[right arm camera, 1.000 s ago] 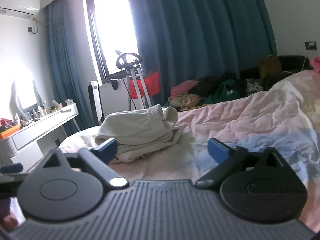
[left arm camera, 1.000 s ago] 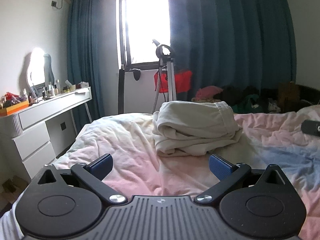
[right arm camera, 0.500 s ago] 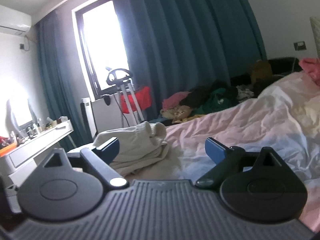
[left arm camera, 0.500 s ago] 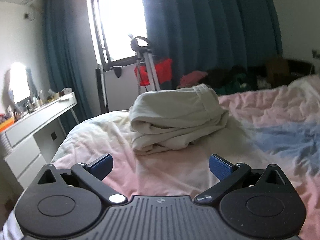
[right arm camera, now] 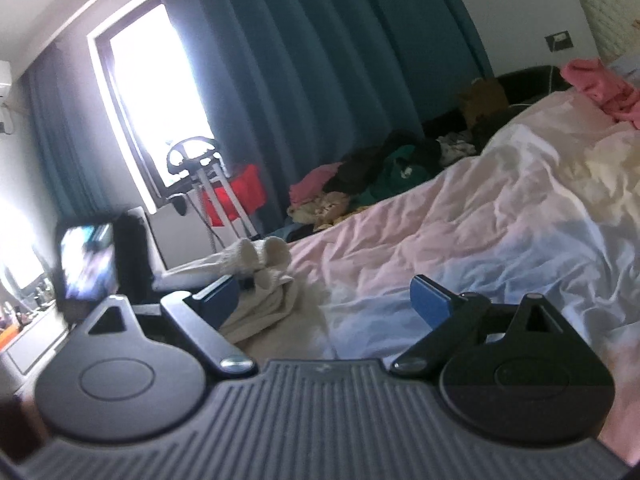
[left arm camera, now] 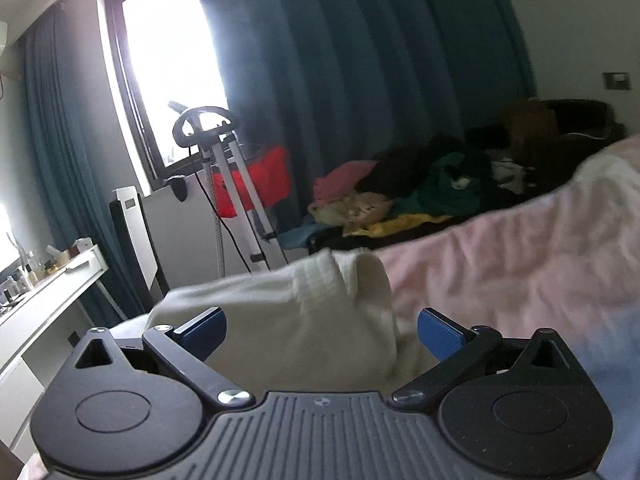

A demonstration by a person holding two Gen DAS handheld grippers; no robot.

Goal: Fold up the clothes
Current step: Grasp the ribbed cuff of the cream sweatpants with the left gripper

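- The left gripper [left arm camera: 322, 330] is holding its blue pads [left arm camera: 438, 334] wide apart, with the cream garment [left arm camera: 288, 320] bulging up between them; neither pad is pressing on the cloth.
- The garment is lying folded in a bundle on the bed [left arm camera: 520, 264], near the edge facing the window [left arm camera: 172, 64].
- Its ribbed cuff [left arm camera: 320, 276] is standing up at the top of the bundle.
- The right gripper [right arm camera: 326, 300] is also standing open, with only wrinkled pink sheet lying between its pads.
- From the right view, the garment [right arm camera: 260, 280] is sitting just past the left pad [right arm camera: 218, 298], partly hidden behind it.
- The left gripper's body [right arm camera: 100, 256] is showing blurred at the left of that view, beside the garment.
- A pile of mixed clothes [left arm camera: 420, 184] is lying beyond the bed, in front of the dark curtain [left arm camera: 360, 80].
- A white desk [left arm camera: 44, 296] is standing at the left.
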